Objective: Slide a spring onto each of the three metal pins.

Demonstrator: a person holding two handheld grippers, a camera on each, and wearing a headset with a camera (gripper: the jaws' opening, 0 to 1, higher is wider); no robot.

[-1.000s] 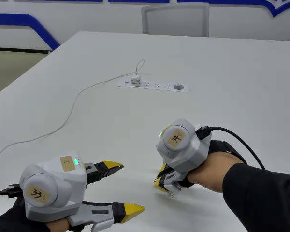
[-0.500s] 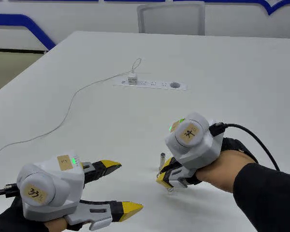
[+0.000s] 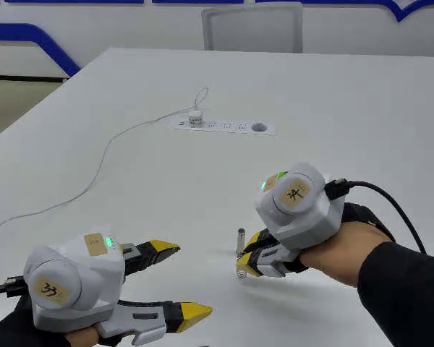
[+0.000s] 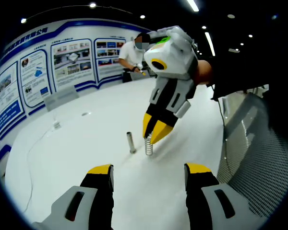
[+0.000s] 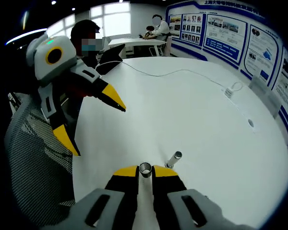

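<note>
One metal pin (image 4: 130,143) is seen, a short, smooth, shiny cylinder standing upright on the white table (image 3: 333,108), in its near part and well apart from the left and right edges. One spring (image 4: 149,145) is seen, a small coil of bright wire held upright just beside the pin and apart from it. It is pinched at its upper end between the narrow, yellow-tipped jaws of the right gripper (image 3: 246,264). Whether its lower end touches the table cannot be told.

Two grippers are counted, each with a rounded white plastic body and black jaws. The left gripper (image 3: 181,280) is held toward the near left corner with its jaws spread wide and nothing between them.

Toward the far edge, one flat white power strip (image 3: 224,126) lies on the matte surface. One thin white cable (image 3: 105,163) is trailed from it to the left edge. One grey chair (image 3: 252,27) is set behind the far edge.
</note>
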